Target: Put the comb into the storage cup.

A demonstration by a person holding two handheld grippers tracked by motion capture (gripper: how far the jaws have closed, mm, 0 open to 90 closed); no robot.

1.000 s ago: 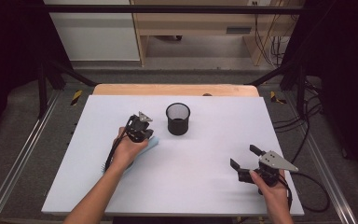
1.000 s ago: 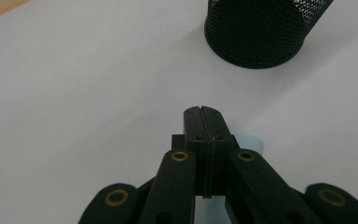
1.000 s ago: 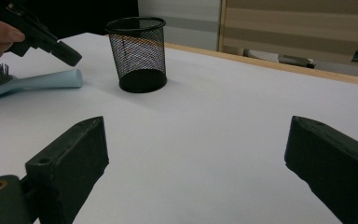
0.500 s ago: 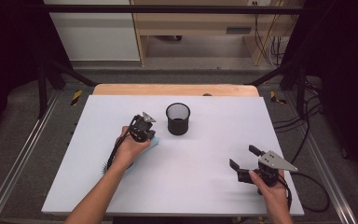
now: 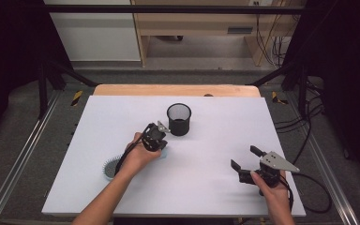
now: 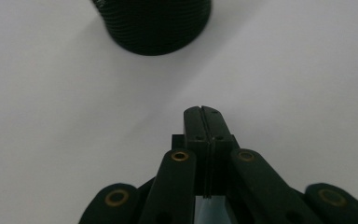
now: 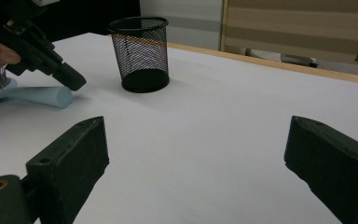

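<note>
A light-blue hairbrush lies on the white table (image 5: pixel 225 117), its round bristled head (image 5: pixel 109 167) to the left of the person's forearm and its handle (image 7: pixel 42 95) pointing toward the black mesh cup (image 5: pixel 179 120). My left gripper (image 5: pixel 161 128) is shut with nothing between its jaws. It leans low over the handle's end, with its tip (image 7: pixel 72 82) at or just above the handle. In the left gripper view the cup (image 6: pixel 154 28) stands a short way ahead of the closed fingertips (image 6: pixel 196 117). My right gripper (image 5: pixel 244 157) rests open near the front right, with nothing between its pads (image 7: pixel 74 149).
The mesh cup (image 7: pixel 142 51) stands upright near the table's middle back. A wooden strip (image 5: pixel 178 90) edges the far side. Cables (image 5: pixel 309 126) trail off the right side. Metal rails (image 5: pixel 14 173) run along the left.
The left hand has slid to the right, closer to the mesh cup, and the brush head now shows beside the forearm. The right gripper has stayed put.
</note>
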